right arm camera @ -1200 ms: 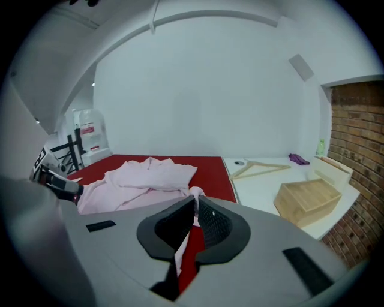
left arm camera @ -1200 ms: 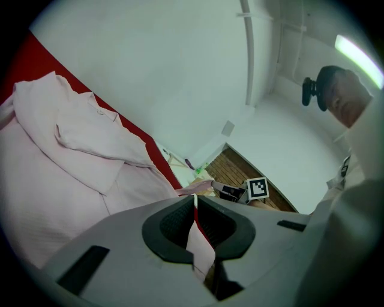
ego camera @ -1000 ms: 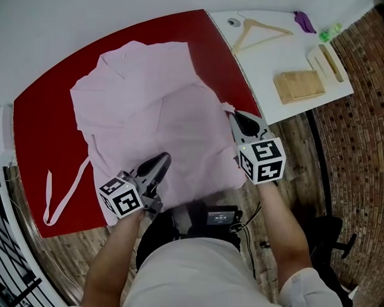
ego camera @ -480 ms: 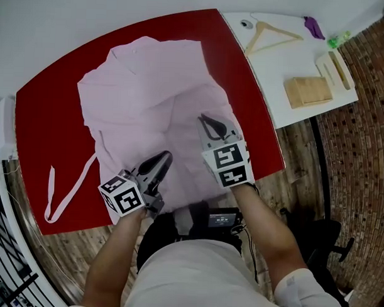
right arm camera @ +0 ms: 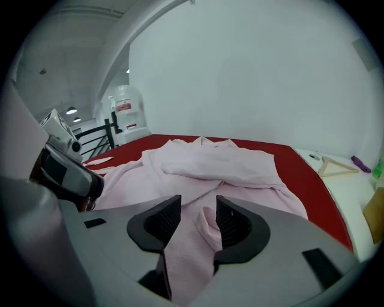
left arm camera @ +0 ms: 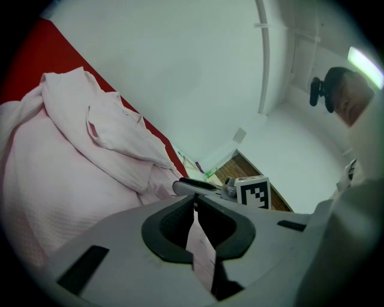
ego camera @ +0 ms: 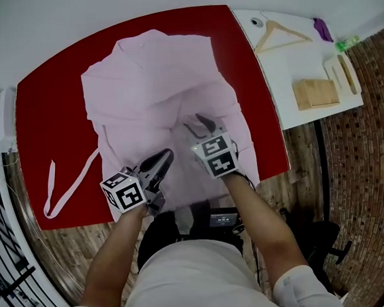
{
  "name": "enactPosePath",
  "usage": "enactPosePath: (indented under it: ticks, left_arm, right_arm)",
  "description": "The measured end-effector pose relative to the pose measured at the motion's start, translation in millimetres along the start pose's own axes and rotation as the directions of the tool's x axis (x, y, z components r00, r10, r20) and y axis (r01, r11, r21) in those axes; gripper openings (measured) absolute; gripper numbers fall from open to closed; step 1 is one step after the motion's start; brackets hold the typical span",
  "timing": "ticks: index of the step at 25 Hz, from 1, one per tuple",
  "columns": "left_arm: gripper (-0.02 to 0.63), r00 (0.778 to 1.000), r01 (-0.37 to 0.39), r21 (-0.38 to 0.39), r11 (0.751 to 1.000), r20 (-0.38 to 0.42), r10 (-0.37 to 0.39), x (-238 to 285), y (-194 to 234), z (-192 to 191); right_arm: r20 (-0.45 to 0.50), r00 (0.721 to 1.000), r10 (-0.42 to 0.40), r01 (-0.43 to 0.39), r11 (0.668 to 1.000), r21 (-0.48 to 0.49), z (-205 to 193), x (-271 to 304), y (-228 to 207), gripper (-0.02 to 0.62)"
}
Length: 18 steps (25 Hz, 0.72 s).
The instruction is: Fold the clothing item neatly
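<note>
A pale pink garment [ego camera: 153,85] lies crumpled on the red table [ego camera: 45,113]. My left gripper [ego camera: 159,161] sits at the garment's near edge, shut on a strip of pink cloth that runs between its jaws [left arm camera: 194,207]. My right gripper [ego camera: 197,123] rests over the middle of the garment, close to the left one. Its jaws [right arm camera: 198,210] have just been opening, and a loose fold of the pink garment [right arm camera: 210,162] lies between them without being pinched. The right gripper's marker cube [left arm camera: 255,192] shows in the left gripper view.
A pink fabric belt [ego camera: 55,192] lies loose at the table's near left. A white side table [ego camera: 289,65] to the right holds a wooden hanger [ego camera: 278,36], a wooden block [ego camera: 315,93] and small items. Brick floor lies beyond it.
My right gripper has travelled left from the garment's right edge to its middle, carrying that side of the cloth over, and its jaws have opened. The left gripper has shifted only slightly.
</note>
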State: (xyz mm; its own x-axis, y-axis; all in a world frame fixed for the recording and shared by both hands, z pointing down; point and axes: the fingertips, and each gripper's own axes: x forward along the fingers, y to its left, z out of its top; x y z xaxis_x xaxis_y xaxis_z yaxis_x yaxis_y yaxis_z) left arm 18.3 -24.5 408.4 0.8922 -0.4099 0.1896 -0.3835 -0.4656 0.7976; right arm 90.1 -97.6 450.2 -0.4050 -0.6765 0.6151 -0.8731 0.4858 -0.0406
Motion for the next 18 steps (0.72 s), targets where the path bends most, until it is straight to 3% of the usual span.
enactPosePath:
  ticks: [5,10,14,18]
  left_arm:
    - [0.019,0.999,-0.019,0.005,1.0,-0.046,0.019,19.5,6.4,-8.0]
    - [0.02,0.992,-0.06,0.008,0.998,-0.114,0.061,53.9,8.9,-17.6]
    - [0.02,0.989,-0.045,-0.006,0.999,-0.142,0.044,74.6,1.8,-24.9]
    - [0.02,0.99,-0.048,-0.023,0.999,-0.134,0.044,77.0,-2.0,-29.6]
  right_arm:
    - [-0.005,1.0,-0.027,0.027,0.999,-0.019,-12.5,-21.5,-25.8,0.161]
    - [-0.134,0.99,-0.036,0.024,0.996,-0.09,-55.8,-28.3,-54.6,0.16]
    - [-0.197,0.98,-0.039,-0.005,0.976,-0.217,-72.6,-22.9,-66.0,0.16]
    - [-0.239,0.97,-0.034,-0.056,0.931,-0.36,-73.8,-10.9,-63.9,0.158]
